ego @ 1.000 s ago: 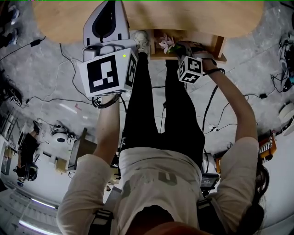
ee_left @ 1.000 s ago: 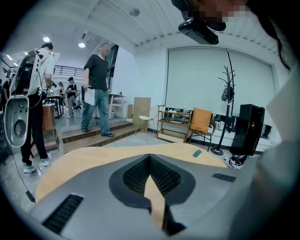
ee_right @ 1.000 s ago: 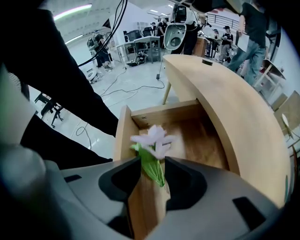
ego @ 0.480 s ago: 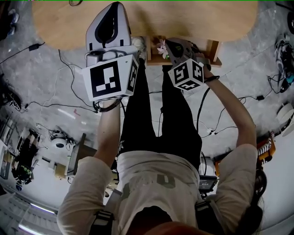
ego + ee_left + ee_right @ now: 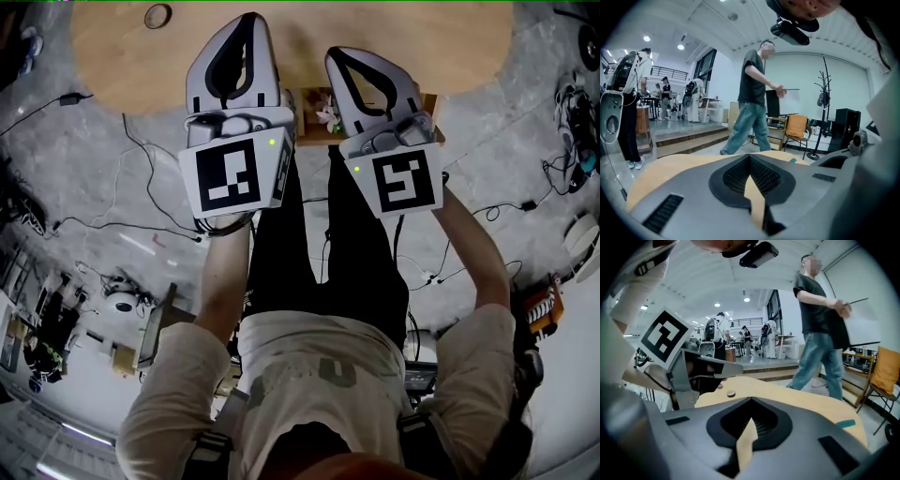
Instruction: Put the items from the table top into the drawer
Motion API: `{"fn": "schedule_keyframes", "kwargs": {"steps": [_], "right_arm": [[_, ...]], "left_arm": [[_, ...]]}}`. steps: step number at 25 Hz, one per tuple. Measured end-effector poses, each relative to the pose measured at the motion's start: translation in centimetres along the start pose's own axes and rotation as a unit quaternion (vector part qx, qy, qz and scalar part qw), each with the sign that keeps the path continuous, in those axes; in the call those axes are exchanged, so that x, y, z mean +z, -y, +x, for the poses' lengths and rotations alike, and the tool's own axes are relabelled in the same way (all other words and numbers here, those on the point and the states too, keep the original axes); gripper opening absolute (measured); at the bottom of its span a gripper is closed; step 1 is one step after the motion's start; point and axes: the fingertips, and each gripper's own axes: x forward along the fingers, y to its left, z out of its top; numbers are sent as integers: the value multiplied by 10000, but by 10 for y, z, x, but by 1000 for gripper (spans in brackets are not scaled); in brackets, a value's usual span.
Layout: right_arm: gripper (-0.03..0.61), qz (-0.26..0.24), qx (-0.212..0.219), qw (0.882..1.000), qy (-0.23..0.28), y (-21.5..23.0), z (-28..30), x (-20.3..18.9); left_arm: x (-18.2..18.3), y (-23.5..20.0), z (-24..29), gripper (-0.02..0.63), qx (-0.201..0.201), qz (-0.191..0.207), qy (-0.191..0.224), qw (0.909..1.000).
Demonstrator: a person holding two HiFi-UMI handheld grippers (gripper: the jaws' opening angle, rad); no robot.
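Two grippers hang side by side over the near edge of the table (image 5: 394,28) in the head view, where a second ago only my left gripper (image 5: 246,28) was up there. My right gripper (image 5: 339,58) has come up out of the drawer (image 5: 314,140), which shows open between the two tools at upper centre. The flower (image 5: 327,114) it was down beside now lies inside with nothing touching it. A small round thing (image 5: 157,15) sits alone on the table top at upper left, well apart from both tools.

Left gripper view: my jaws are together with nothing in them, and only a sliver of table top shows through the notch between the pads. A person (image 5: 752,98) walks across the room beyond the far edge.

Right gripper view: my jaws are closed and empty too, aimed across the table. The small round thing lies ahead at centre left, just below and right of my left tool's marker cube (image 5: 663,338).

As I judge it, the flower counts as delivered, and that round thing looks like the next item to fetch. Whether anything else remains on the table, these views do not show.
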Motion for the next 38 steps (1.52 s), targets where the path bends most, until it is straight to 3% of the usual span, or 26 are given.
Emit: {"fn": "schedule_keyframes", "kwargs": {"steps": [4,8,9,10,11,12,16,17,19,22,26,32,38], "right_arm": [[5,-202,108,9997,-56,3,2,1],[7,-757,256,9950,-591,33,6,-19],[28,-1002,285,9912,-818,51,9,-28],[109,-1312,337,9846,-1104,72,12,-38],[171,-1690,403,9740,-1456,97,15,-50],[194,-2124,468,9583,-1854,124,17,-64],[232,-3827,754,8619,-3240,222,17,-115],[232,-4042,808,8422,-3476,240,17,-126],[232,-4180,843,8176,-3870,273,19,-147],[232,-4172,776,7983,-4274,317,24,-168],[230,-4170,674,7824,-4576,360,31,-181],[230,-4378,1313,7530,-4734,354,51,-195],[225,-4576,1930,7050,-5063,347,56,-209]], "left_arm": [[2,3,6,8,-59,4,50,10000],[0,10,10,8,-186,91,-34,9998],[-1,12,13,8,-226,125,-53,9997],[-2,14,16,8,-265,146,-62,9995],[-3,17,20,8,-300,150,-60,9994],[-5,21,24,8,-330,137,-50,9993],[-15,38,40,8,-422,72,-97,9990],[-19,42,45,8,-451,78,-130,9989],[-24,50,54,8,-507,80,-194,9985],[-25,58,72,8,-536,-18,-130,9985],[-21,58,90,8,-514,-69,-78,9986],[-26,46,112,8,-422,-147,-143,9989],[-24,45,118,8,-431,-169,-132,9988]]}}
